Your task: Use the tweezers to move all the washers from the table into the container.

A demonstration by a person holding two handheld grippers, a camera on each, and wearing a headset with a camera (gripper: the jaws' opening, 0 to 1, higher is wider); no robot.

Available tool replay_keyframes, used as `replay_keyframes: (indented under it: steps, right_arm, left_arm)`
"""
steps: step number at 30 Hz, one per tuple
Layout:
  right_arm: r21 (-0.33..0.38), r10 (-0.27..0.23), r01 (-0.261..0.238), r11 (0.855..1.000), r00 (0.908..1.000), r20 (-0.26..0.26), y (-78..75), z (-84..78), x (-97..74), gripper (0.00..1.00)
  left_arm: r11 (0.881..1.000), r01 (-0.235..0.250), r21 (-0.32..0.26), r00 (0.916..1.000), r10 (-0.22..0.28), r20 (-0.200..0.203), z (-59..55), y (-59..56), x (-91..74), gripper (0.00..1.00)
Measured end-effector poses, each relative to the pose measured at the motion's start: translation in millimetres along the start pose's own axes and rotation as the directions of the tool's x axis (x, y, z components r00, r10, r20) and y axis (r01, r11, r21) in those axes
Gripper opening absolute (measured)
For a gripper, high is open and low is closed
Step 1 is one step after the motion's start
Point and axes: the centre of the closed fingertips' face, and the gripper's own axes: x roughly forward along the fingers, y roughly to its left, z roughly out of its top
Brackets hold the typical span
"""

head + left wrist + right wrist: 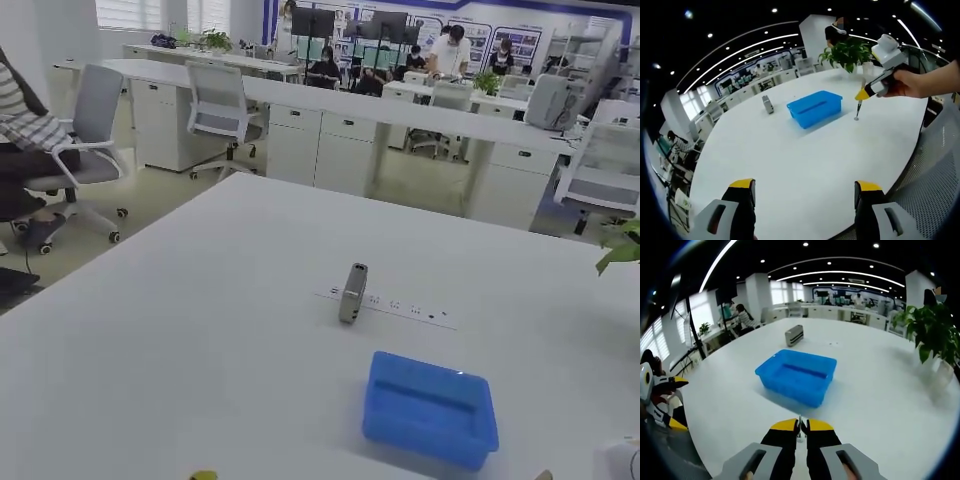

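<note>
The left gripper (pixel 805 185) is hanging with fingers spread and empty over the white bench (pixel 790 165), while the right gripper (pixel 800 426) is clenching its fingers on the tweezers (pixel 858 106), tips pointing down near the blue container (pixel 797 375). The washers are proving too small to make out. Doing this well likely means lowering slowly, nipping one washer by its rim, then lifting clear over the container's wall. Beyond, a grey block (pixel 352 292) is standing.

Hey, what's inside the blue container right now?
The blue container looks empty, with a bare blue floor. Its near wall hides a strip of that floor, so that part cannot be checked.
</note>
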Motion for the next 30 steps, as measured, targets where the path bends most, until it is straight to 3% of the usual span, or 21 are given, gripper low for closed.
replay_keyframes:
  steps: [6, 7, 14, 22, 30]
  right_arm:
    - [-0.025, -0.013, 0.013, 1.0, 0.9997, -0.022, -0.3, -7.8, 4.8, 0.03]
    - [-0.035, -0.01, 0.01, 0.999, 0.9999, -0.005, 0.8, -5.5, 5.0, 0.03]
    - [-0.018, 0.0, 0.0, 1.0, 1.0, -0.006, 2.1, -5.6, 4.9, 0.01]
    - [-0.026, 0.005, -0.006, 1.0, 0.9996, -0.027, 1.5, -6.2, 3.4, 0.01]
    - [-0.034, 0.015, -0.015, 0.999, 0.9999, -0.002, 5.0, 8.2, -0.9, 0.01]
  left_arm:
    - [1.0, 0.003, 0.001, 1.0, -0.003, -0.007, -1.2, -0.5, 0.5, 0.82]
    - [1.0, 0.002, 0.001, 1.0, -0.002, -0.007, -1.1, -0.4, 0.4, 0.82]
    - [1.0, 0.014, 0.013, 0.9997, -0.014, -0.018, -2.9, -2.8, 1.5, 0.82]
    - [1.0, 0.007, 0.003, 0.9998, -0.007, -0.019, -3.4, -1.0, 1.2, 0.82]
    - [1.0, -0.001, -0.011, 1.0, 0.001, -0.008, -1.7, 1.2, 0.3, 0.82]
